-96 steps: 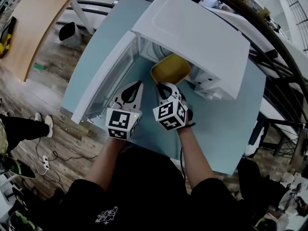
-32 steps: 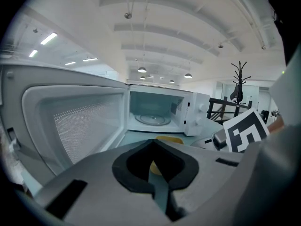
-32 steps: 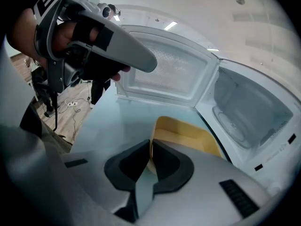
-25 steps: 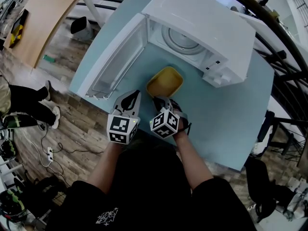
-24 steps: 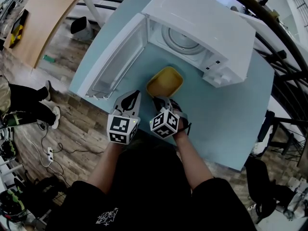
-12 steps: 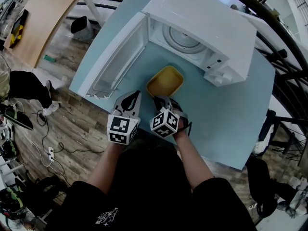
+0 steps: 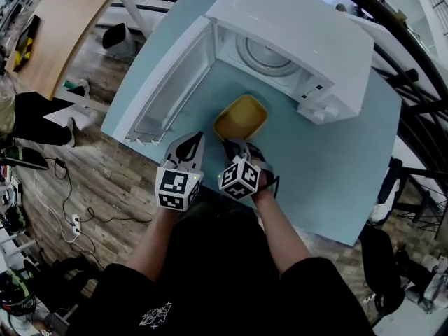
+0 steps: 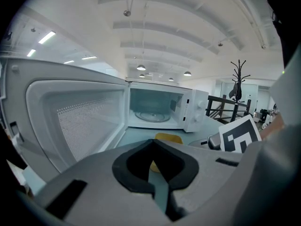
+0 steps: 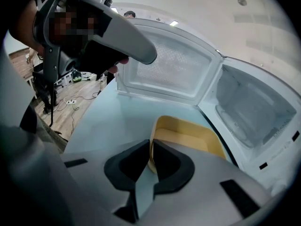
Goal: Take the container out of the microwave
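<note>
- The microwave (image 7: 294, 40) stood on the pale blue table (image 7: 329, 166) with its door (image 7: 164, 89) swung fully open to the left. Its cavity held only the glass turntable (image 7: 264, 53).
- The yellow container (image 7: 240, 117) was outside the microwave, just in front of the open cavity and beside the free edge of the door. It appeared to rest on the table, and it looked empty.
- The right gripper (image 7: 236, 148) reached toward the microwave from the person's side, angled downward. In the right gripper view the right gripper (image 9: 150, 147) was clenched on the container's near wall, one pad inside the wall and one outside.
- The left gripper (image 7: 199, 128) hung just left of the container, between it and the door, touching neither. In the left gripper view its tips (image 8: 153, 142) met, with nothing between them.
- Judged from this layout, the removal itself was done: the container had cleared the cavity, and the step in hand was the set-down.
- The next move called for spreading the right jaws enough to free the thin wall, then drawing that gripper straight back, away from the microwave.
- A sideways pull risked catching the wall and tipping or dragging the light container.
</note>
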Available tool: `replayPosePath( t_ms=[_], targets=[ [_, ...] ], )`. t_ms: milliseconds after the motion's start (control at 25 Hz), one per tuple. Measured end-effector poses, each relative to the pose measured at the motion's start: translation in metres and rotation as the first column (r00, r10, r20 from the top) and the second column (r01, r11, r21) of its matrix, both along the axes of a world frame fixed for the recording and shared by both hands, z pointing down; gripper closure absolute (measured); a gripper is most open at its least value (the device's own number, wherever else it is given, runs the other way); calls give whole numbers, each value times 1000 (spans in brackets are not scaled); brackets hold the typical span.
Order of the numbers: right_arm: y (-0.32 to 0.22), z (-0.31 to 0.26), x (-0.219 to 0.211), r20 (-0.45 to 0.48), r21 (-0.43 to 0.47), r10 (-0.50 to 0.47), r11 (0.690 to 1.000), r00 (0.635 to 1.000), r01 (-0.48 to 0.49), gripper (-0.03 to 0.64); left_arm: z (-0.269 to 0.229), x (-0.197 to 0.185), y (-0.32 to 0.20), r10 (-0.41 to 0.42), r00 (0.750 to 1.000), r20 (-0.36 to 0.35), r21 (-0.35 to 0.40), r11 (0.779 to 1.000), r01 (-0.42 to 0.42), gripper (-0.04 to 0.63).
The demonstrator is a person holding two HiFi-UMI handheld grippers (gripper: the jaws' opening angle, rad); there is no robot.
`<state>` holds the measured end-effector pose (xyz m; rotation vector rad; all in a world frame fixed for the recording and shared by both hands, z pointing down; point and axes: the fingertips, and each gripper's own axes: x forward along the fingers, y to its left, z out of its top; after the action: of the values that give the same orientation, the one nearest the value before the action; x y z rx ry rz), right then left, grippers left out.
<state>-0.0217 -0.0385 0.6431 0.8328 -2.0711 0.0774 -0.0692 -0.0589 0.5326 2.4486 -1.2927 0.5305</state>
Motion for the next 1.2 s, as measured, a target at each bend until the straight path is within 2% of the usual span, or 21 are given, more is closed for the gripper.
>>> replayPosePath(
  t_ms=[240,840,1200],
  targets=[
    [-2,2,2,-10,4,-3,1000,1000,4,591,-1,1,-2,-1,1000,2,0,1000,1,588],
    [5,-8,5,4,-1,-29,1000,1000,29,507,-9,-1,-2,-14,1000,6,20,1000,14,588],
    [7,-38,17,67,32,1,999,998,-3,503,-25,12,2,-10,1000,6,41,999,10,588]
  ],
)
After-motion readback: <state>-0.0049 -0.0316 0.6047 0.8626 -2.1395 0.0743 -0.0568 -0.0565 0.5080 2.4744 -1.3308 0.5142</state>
